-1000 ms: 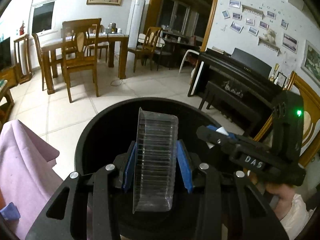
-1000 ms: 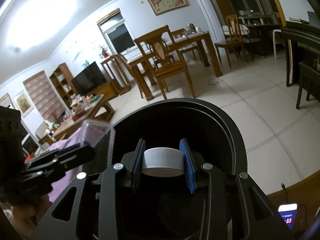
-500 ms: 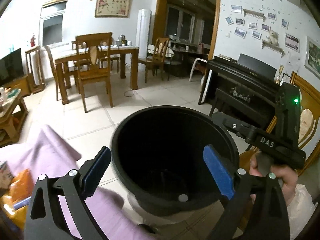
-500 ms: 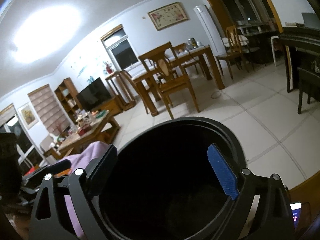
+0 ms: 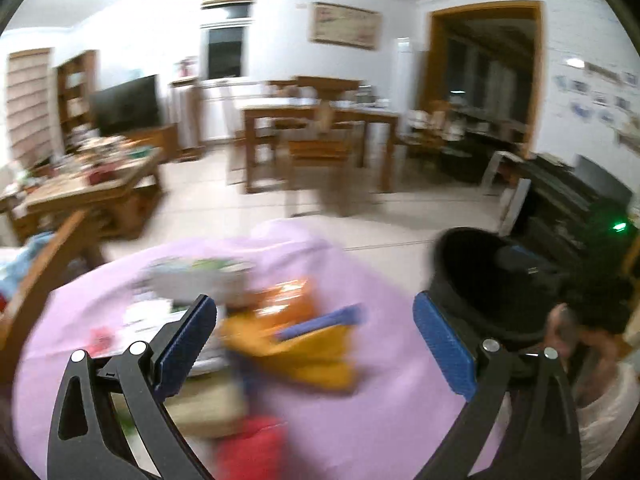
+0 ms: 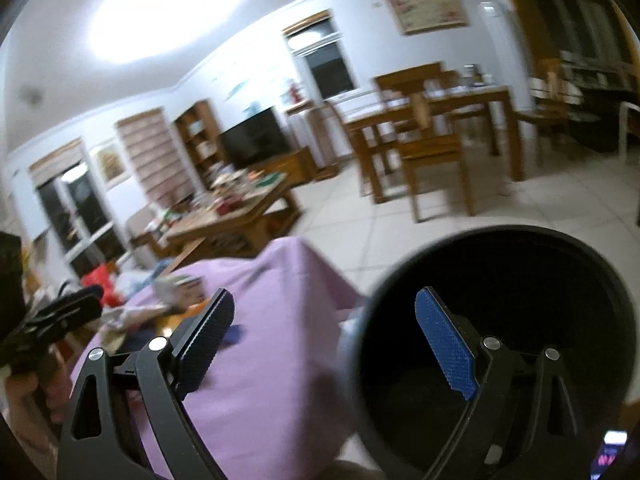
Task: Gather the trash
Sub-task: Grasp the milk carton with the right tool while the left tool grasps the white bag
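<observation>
Clear cup and white cap dropped in black bin [image 6: 520, 264]; left gripper [image 5: 316, 332] and right gripper [image 6: 324, 332] fingers spread, empty, swinging back to table [image 5: 400, 380] litter

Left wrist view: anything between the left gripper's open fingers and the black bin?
Just bare pink tablecloth, as the left wrist view shows. The left gripper is open and empty; the black bin stands past the cloth's right edge.

Both round, bent-edged pictures are smeared with blur, and a big ceiling light [image 6: 168, 8] glares bright white while the bin [image 6: 520, 320] looks very dark inside.
</observation>
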Available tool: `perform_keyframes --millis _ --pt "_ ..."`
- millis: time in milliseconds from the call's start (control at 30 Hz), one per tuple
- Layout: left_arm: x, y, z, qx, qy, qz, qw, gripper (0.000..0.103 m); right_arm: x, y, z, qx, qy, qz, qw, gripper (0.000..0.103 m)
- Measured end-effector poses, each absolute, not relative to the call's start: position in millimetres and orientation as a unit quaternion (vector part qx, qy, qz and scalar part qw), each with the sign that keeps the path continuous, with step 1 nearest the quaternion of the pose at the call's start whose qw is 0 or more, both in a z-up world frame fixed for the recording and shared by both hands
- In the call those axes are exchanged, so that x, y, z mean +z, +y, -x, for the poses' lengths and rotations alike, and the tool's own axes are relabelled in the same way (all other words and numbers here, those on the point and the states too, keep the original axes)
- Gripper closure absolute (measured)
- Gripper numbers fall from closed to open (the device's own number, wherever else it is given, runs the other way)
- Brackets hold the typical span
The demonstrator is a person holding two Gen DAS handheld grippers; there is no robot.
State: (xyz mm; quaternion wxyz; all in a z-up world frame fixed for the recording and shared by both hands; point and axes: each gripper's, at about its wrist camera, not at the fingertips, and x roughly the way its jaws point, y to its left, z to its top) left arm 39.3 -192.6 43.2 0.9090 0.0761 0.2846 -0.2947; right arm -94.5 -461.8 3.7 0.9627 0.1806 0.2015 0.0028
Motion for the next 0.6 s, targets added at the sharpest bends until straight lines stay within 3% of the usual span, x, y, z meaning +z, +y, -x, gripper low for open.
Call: perform_keyframes --millis 400,600 --pt "3.7 -139.5 -112.0 -0.222 0.377 -0.079 0.896 0.005 36.4 -293.1 -100.2 0.197 0.342 0.042 0.918 0.012" --pt "-7.4 -140.1 -130.2 -0.218 0.396 -0.083 0.888 0.006 19.5 -269.0 -164.7 0.227 0.394 0.058 0.888 0.012"
